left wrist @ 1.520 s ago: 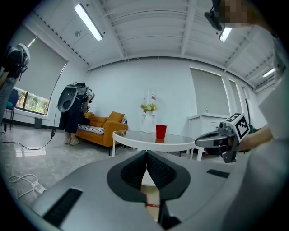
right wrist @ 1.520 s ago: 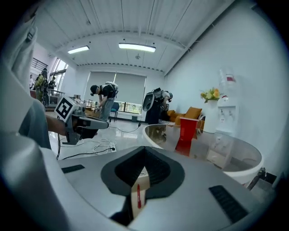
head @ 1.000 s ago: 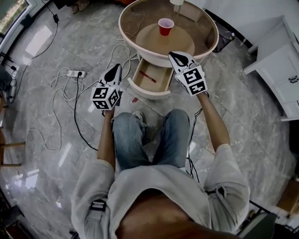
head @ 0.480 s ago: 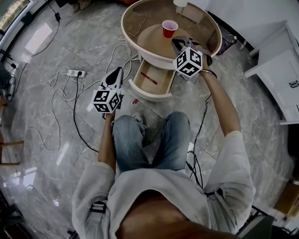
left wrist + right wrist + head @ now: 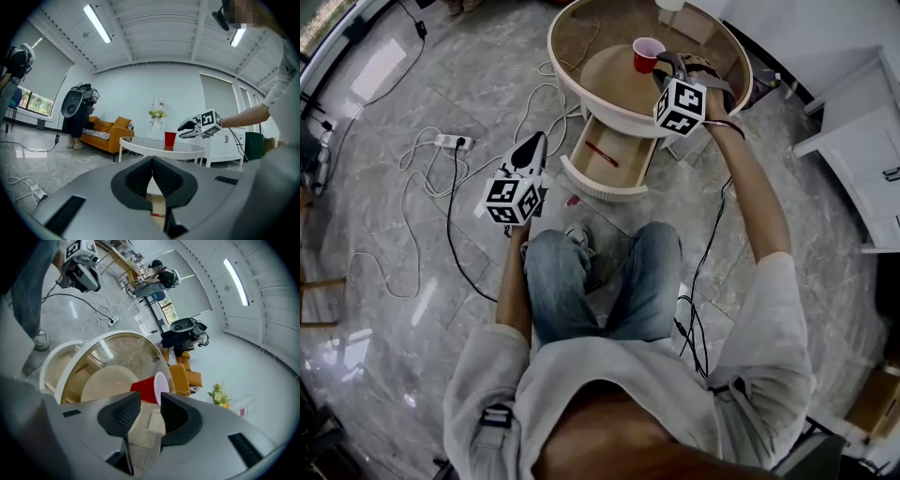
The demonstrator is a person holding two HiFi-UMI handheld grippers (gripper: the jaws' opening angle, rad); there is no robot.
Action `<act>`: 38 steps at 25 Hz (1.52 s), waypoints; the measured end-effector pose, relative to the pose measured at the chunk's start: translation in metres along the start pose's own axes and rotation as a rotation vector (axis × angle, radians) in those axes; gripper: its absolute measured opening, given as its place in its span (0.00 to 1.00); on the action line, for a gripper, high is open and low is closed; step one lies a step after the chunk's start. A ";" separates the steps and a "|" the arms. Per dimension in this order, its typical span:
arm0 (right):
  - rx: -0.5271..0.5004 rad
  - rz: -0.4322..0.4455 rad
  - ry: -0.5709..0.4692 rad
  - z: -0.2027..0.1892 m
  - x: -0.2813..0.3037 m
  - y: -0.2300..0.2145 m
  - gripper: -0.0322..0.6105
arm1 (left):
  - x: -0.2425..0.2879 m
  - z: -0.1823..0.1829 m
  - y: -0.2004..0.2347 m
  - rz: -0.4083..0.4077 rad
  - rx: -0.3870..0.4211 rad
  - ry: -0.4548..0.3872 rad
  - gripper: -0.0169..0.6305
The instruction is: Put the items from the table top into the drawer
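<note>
A red plastic cup [image 5: 647, 54] stands upright on the round glass-topped table [image 5: 581, 28]. My right gripper [image 5: 668, 66] hovers over the table just right of the cup. Its jaws are opening, and the cup [image 5: 149, 389] lies just beyond the fingertips, not between them. Below the table's near edge the drawer [image 5: 581, 176] is pulled out with a red pen [image 5: 602, 154] inside. My left gripper [image 5: 528, 150] hangs left of the drawer, shut and empty. From the left gripper view the cup [image 5: 170, 138] and the right gripper [image 5: 183, 131] show above the table [image 5: 140, 144].
Cables and a power strip [image 5: 452, 145] lie on the marble floor left of the table. A white cabinet [image 5: 862, 150] stands at the right. A vase of flowers [image 5: 157, 119] sits at the table's far side. My knees [image 5: 600, 272] are right below the drawer.
My right gripper rose from beside the drawer to the table top next to the cup, rolled over, and its jaws came apart. The left gripper stayed put.
</note>
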State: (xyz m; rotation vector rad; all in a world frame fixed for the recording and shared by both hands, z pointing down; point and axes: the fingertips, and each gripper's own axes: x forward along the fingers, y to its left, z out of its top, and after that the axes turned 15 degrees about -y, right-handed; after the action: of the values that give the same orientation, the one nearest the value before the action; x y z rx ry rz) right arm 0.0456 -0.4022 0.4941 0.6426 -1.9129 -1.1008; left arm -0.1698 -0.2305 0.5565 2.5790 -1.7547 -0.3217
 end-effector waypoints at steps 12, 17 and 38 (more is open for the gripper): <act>-0.097 0.080 0.042 -0.010 0.021 -0.004 0.24 | -0.002 -0.004 0.008 0.011 0.000 0.008 0.05; -0.130 0.081 0.036 -0.007 0.021 -0.003 0.12 | -0.003 -0.005 0.011 0.014 0.001 0.010 0.05; 0.053 -0.023 -0.137 0.041 -0.042 0.015 0.10 | -0.014 0.009 -0.011 -0.005 0.032 0.005 0.05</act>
State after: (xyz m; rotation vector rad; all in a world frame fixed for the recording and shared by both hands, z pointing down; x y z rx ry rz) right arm 0.0332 -0.3450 0.4792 0.6336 -2.0626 -1.1374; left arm -0.1658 -0.2122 0.5490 2.6035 -1.7671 -0.2886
